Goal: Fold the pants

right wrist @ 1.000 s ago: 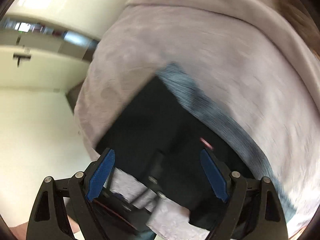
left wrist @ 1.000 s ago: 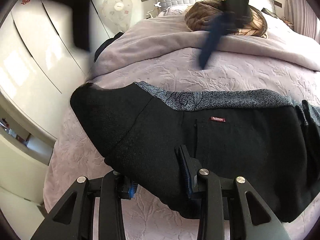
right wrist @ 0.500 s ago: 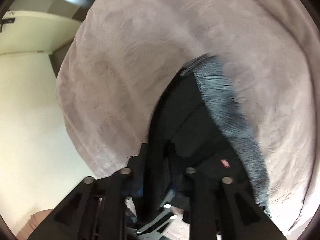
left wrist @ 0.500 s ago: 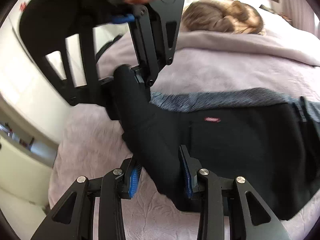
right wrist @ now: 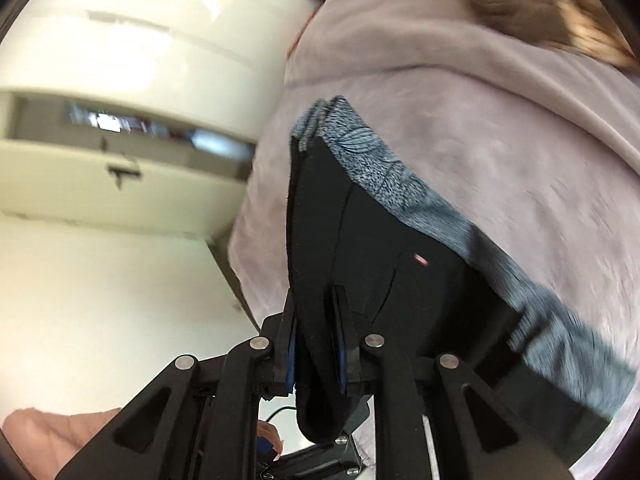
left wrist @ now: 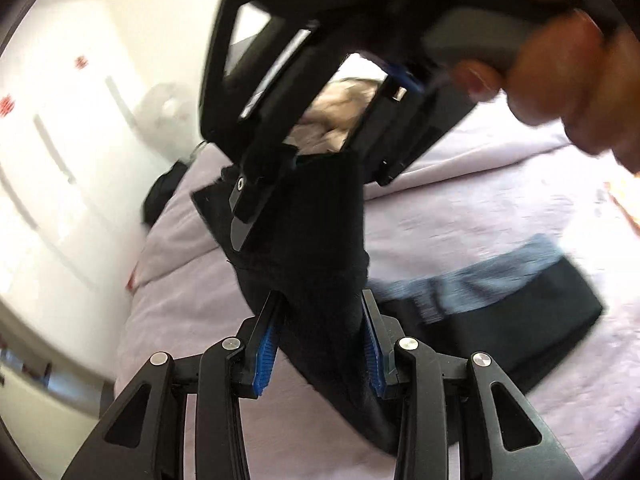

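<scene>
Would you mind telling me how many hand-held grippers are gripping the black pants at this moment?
2. The left hand-held gripper clamps a raised fold of the black pants above the bed; the right hand-held gripper pinches their edge beside the waistband.

Left gripper [left wrist: 320, 344]: matte black linkage arms with triangular cutouts, silver pivot screws, ribbed blue pads [left wrist: 264, 350]. Right gripper [right wrist: 316, 344]: same build, blue pads edge-on, thin black cable below. Hand [left wrist: 560, 76]: bare brownish skin, blurred.

Bright daylight, glare on white walls, strong motion blur, fisheye-warped edges.
</scene>
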Motion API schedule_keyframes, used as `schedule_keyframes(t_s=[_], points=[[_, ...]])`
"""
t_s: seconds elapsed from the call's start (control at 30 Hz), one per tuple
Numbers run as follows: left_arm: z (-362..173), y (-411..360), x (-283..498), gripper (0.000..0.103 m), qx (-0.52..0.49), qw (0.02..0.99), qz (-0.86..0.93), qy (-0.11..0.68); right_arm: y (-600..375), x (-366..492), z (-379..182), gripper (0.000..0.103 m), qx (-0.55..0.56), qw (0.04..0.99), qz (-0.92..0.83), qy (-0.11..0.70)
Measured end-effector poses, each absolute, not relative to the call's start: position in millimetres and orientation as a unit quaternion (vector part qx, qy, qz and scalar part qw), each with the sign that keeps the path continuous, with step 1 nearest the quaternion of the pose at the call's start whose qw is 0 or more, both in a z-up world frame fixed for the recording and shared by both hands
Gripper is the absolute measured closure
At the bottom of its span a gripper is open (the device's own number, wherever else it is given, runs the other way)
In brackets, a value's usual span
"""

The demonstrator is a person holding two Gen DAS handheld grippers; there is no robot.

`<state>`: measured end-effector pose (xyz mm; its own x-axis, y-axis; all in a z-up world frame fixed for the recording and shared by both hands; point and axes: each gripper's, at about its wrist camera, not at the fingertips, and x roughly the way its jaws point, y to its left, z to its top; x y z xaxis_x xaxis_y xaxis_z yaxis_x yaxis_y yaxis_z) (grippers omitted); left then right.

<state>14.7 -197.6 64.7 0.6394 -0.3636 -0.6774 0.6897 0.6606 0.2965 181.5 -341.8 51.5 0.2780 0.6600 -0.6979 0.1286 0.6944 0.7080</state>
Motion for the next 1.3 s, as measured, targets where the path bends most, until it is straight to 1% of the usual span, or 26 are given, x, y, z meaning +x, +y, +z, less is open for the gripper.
schedule_keyframes(t_s=[0.17,0.3,0.37,0.53,0.6,0.67,0.73,0.77,0.8,0.83,0.93,0.97,1.0,1.03,1.1,1.2,1.3], points=[[58,-256,-41,0.065,0.317,0.826,-0.371,0.28,-425,79,41,0.086,0.43,0.734,0.138,0.508],[31,-304,-89,0.065,0.366,0.784,-0.419,0.274,-476,8,6,0.086,0.488,0.729,0.098,0.47],[13,-322,-110,0.065,0.389,0.767,-0.434,0.269,-498,-28,-21,0.086,0.515,0.721,0.076,0.457],[-39,-357,-143,0.065,0.442,0.723,-0.449,0.283,-530,-75,-92,0.087,0.552,0.697,0.04,0.455],[-63,-365,-148,0.065,0.456,0.711,-0.446,0.297,-534,-80,-115,0.087,0.556,0.69,0.034,0.462],[-73,-365,-150,0.065,0.465,0.71,-0.437,0.298,-537,-82,-135,0.087,0.562,0.686,0.035,0.461],[-73,-364,-149,0.055,0.467,0.71,-0.435,0.299,-531,-84,-143,0.087,0.572,0.683,0.033,0.453],[-69,-364,-146,0.052,0.463,0.705,-0.438,0.31,-530,-88,-144,0.087,0.57,0.685,0.033,0.452],[-66,-359,-141,0.044,0.452,0.7,-0.442,0.332,-522,-90,-143,0.087,0.566,0.688,0.031,0.454],[-65,-355,-140,0.04,0.445,0.7,-0.442,0.341,-520,-92,-142,0.087,0.563,0.69,0.027,0.454],[-48,-337,-129,0.039,0.419,0.698,-0.448,0.369,-511,-97,-134,0.087,0.56,0.691,0.021,0.457],[-41,-328,-123,0.035,0.404,0.698,-0.449,0.384,-510,-100,-130,0.083,0.554,0.694,0.018,0.46],[-39,-321,-121,0.023,0.396,0.701,-0.447,0.391,-506,-100,-126,0.082,0.545,0.697,0.009,0.465],[-35,-313,-116,0.021,0.384,0.709,-0.439,0.395,-504,-101,-122,0.082,0.534,0.701,-0.004,0.472],[-19,-300,-92,0.021,0.358,0.733,-0.417,0.401,-500,-103,-115,0.075,0.507,0.707,-0.037,0.491],[-7,-287,-40,0.021,0.314,0.756,-0.376,0.434,-497,-106,-95,0.067,0.445,0.723,-0.108,0.518],[-14,-273,11,0.021,0.266,0.774,-0.317,0.479,-495,-105,-72,0.067,0.39,0.738,-0.157,0.528]])
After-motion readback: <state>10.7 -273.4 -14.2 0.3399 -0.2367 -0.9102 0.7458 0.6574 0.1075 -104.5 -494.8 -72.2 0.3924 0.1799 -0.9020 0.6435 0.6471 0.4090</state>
